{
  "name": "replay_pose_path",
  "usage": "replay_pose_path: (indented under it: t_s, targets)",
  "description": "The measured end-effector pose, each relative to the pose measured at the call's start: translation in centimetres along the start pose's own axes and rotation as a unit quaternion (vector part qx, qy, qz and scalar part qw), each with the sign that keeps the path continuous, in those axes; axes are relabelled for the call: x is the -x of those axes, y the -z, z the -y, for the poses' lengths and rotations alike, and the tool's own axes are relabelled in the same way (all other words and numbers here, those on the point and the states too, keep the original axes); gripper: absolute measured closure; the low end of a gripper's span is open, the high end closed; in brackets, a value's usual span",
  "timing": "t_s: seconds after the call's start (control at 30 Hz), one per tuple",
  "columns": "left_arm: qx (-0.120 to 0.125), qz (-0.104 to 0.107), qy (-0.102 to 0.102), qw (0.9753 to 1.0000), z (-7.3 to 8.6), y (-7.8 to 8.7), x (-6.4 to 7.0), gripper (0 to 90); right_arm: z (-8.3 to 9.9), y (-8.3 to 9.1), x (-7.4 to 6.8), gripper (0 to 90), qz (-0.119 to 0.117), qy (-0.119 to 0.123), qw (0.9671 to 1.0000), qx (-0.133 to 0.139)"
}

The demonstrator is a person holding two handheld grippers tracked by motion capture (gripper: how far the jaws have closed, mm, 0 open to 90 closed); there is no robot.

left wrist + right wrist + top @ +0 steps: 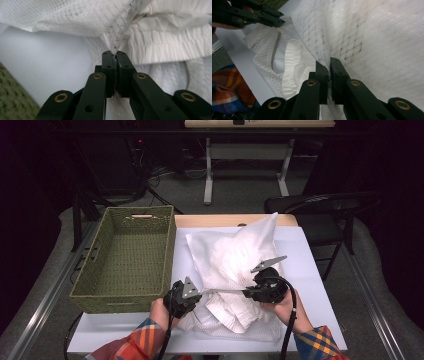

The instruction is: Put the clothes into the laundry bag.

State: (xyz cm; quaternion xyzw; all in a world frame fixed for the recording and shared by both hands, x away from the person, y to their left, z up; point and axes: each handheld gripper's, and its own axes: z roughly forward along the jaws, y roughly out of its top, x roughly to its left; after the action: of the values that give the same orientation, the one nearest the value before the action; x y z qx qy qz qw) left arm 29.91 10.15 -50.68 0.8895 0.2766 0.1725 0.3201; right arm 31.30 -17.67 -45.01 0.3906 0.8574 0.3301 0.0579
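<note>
Both grippers clamped on one white garment (pixel 235 270) beside one green basket (pixel 127 257).

At 9 o'clock on the table (pixel 312 285) stood the basket; the garment lay heaped at centre. The left gripper (pixel 181 296), at 7 o'clock, pinched a lacy edge, seen close in the left gripper view (pixel 113 53). The right gripper (pixel 260 290), at 5 o'clock, gripped a mesh fold; the right gripper view (pixel 329 66) also caught a plaid sleeve (pixel 227 90).

White mesh garment (pixel 235 265), green woven basket (pixel 125 255), plaid sleeves (pixel 315 342).
</note>
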Motion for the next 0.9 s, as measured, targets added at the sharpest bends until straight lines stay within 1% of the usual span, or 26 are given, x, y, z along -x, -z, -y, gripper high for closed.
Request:
replay_pose_path:
  t_s: [0.13, 0.2, 0.27, 0.33, 0.4, 0.47, 0.5, 0.53, 0.57, 0.6, 0.63, 0.67, 0.7, 0.73, 0.8, 0.83, 0.87, 0.9]
  targets:
    - [-0.005, 0.016, 0.015, 0.9997, 1.3, 1.1, -0.5, 86.0, 0.2, -0.5, -0.4, 86.1, -0.004, 0.015, 0.9998, -0.014]
    - [-0.007, 0.027, 0.017, 0.9995, 1.8, 1.6, -0.6, 86.0, 0.3, -0.9, -0.7, 87.8, -0.003, 0.019, 0.9994, -0.03]
    - [-0.008, 0.034, 0.015, 0.9993, 2.0, 2.0, -0.5, 86.0, 0.6, -1.1, -0.8, 88.4, -0.003, 0.024, 0.9988, -0.043]
    - [-0.007, 0.035, 0.003, 0.9994, 2.0, 2.2, -0.3, 85.9, 0.8, -1.0, -0.9, 88.4, -0.007, 0.03, 0.9984, -0.048]
    - [-0.004, 0.036, -0.005, 0.9993, 1.8, 2.2, -0.3, 85.7, 1.0, -0.8, -1.1, 88.4, -0.007, 0.028, 0.9984, -0.048]
    - [-0.005, 0.04, -0.006, 0.9992, 1.6, 2.0, -0.3, 85.1, 1.2, -0.7, -1.0, 88.3, -0.006, 0.025, 0.9986, -0.046]
    - [-0.004, 0.043, -0.004, 0.999, 1.5, 1.8, -0.3, 84.3, 1.3, -0.7, -1.0, 88.2, -0.005, 0.023, 0.9986, -0.047]
    - [-0.003, 0.044, -0.003, 0.999, 1.5, 1.7, -0.2, 81.7, 1.3, -0.8, -0.9, 86.7, -0.004, 0.022, 0.9986, -0.047]
    - [-0.006, 0.045, -0.011, 0.9989, 1.3, 1.7, 0.0, 79.1, 1.4, -0.8, -0.9, 83.6, -0.003, 0.02, 0.9986, -0.049]
    - [-0.004, 0.042, -0.012, 0.999, 1.1, 1.7, 0.3, 72.6, 1.5, -0.9, -0.9, 78.0, 0.002, 0.023, 0.9983, -0.054]
    - [0.0, 0.044, -0.018, 0.9989, 0.8, 1.8, 0.5, 63.9, 1.7, -1.0, -0.9, 74.0, 0.017, 0.026, 0.9976, -0.062]
    - [0.001, 0.039, -0.024, 0.9989, 0.6, 1.8, 0.8, 57.9, 2.0, -1.0, -0.9, 69.1, 0.022, 0.029, 0.997, -0.068]
    - [0.001, 0.034, -0.03, 0.999, 0.4, 1.7, 0.9, 53.5, 2.4, -1.2, -0.8, 64.1, 0.012, 0.026, 0.9971, -0.07]
    - [0.003, 0.045, -0.033, 0.9984, 0.2, 1.5, 1.0, 50.8, 2.7, -1.3, -0.7, 61.0, 0.01, 0.032, 0.9964, -0.078]
    - [-0.004, 0.053, -0.031, 0.9981, 0.0, 0.9, 1.2, 49.3, 3.2, -1.7, -0.9, 54.0, 0.025, 0.044, 0.9946, -0.091]
    - [-0.013, 0.066, -0.039, 0.997, -0.1, 0.3, 1.4, 50.0, 3.3, -1.9, -1.0, 52.1, 0.027, 0.049, 0.9939, -0.095]
    - [-0.018, 0.069, -0.04, 0.9967, -0.1, -0.1, 1.6, 51.1, 3.4, -2.0, -1.2, 52.9, 0.036, 0.06, 0.9925, -0.1]
    - [-0.022, 0.072, -0.037, 0.9965, 0.0, -0.4, 1.7, 51.8, 3.5, -2.1, -1.3, 55.9, 0.039, 0.065, 0.9918, -0.102]
